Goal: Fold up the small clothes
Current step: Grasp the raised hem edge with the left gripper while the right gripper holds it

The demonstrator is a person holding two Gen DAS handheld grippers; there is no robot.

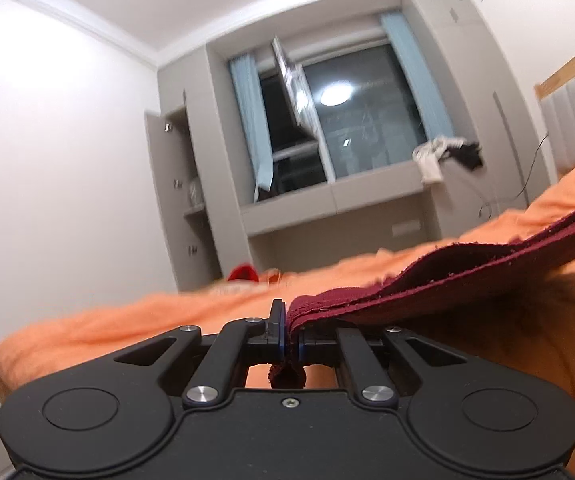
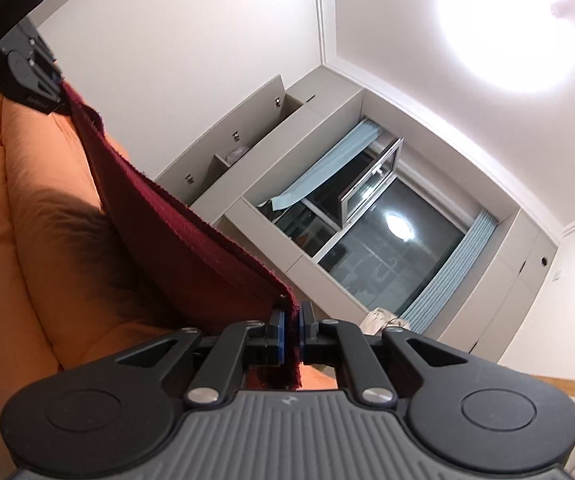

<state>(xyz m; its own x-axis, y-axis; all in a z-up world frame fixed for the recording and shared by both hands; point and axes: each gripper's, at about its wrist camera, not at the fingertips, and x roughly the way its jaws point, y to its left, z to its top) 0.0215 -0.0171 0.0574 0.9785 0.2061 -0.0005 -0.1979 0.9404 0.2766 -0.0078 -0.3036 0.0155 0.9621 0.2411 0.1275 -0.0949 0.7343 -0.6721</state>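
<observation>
Two black two-finger grippers are recorded, each pinching one end of a single dark maroon knitted cloth (image 1: 467, 264) that is stretched between them above an orange quilted bed cover (image 1: 127, 320).

Left wrist view, left to right: a white wall is seen at far left, then a grey built-in cupboard with an open door (image 1: 175, 184). A small red object (image 1: 243, 273) is noted on the far edge of the bed cover; its identity cannot be told. At centre a dark window with pale blue curtains (image 1: 351, 132) is seen, with one sash swung inward. The left gripper (image 1: 288, 330) is pressed together on the cloth edge, and a tuft of maroon fabric protrudes behind the pads. The cloth runs from there up and to the right, clear of the bed cover, on which its shadow is cast. A heap of white and black garments (image 1: 445, 154) is noted on the window ledge, blurred.

Right wrist view, left to right: the other gripper is seen at upper left, holding the far end of the cloth. The cloth is drawn taut down to the right gripper (image 2: 293, 330), whose fingers are clamped on its corner. A bright ceiling lamp (image 2: 507, 28) is recorded at upper right.
</observation>
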